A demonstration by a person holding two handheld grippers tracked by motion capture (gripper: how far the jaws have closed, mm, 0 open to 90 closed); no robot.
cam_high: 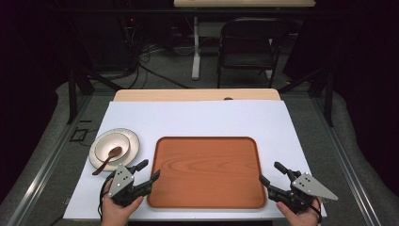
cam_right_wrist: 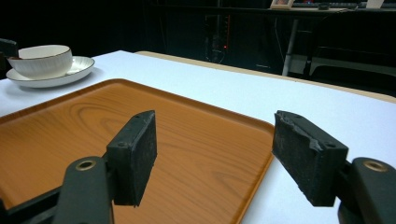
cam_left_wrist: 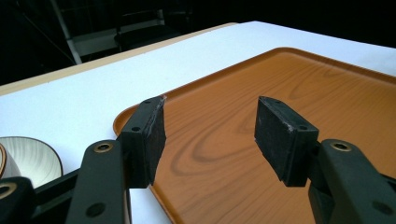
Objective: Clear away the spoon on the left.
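Dark curtains, a folding chair (cam_high: 248, 44) and loose cables fill the room behind the white surface (cam_high: 197, 117). On it lies 1 wooden tray (cam_high: 207, 172), and at its left stands a bowl (cam_high: 112, 147) on a plate (cam_high: 131, 141), with a brown spoon (cam_high: 109, 158) resting in the bowl. The left hand-held gripper (cam_high: 145, 170) waits wide apart and holds nothing, just beside the tray's left edge and near the plate. The right hand-held gripper (cam_high: 272, 172) is also wide and holds nothing, by the tray's right edge. I judge that the work is at its start: the next move probably calls for reaching to the bowl set, to bring it onto the tray. No readable brand or writing is visible.
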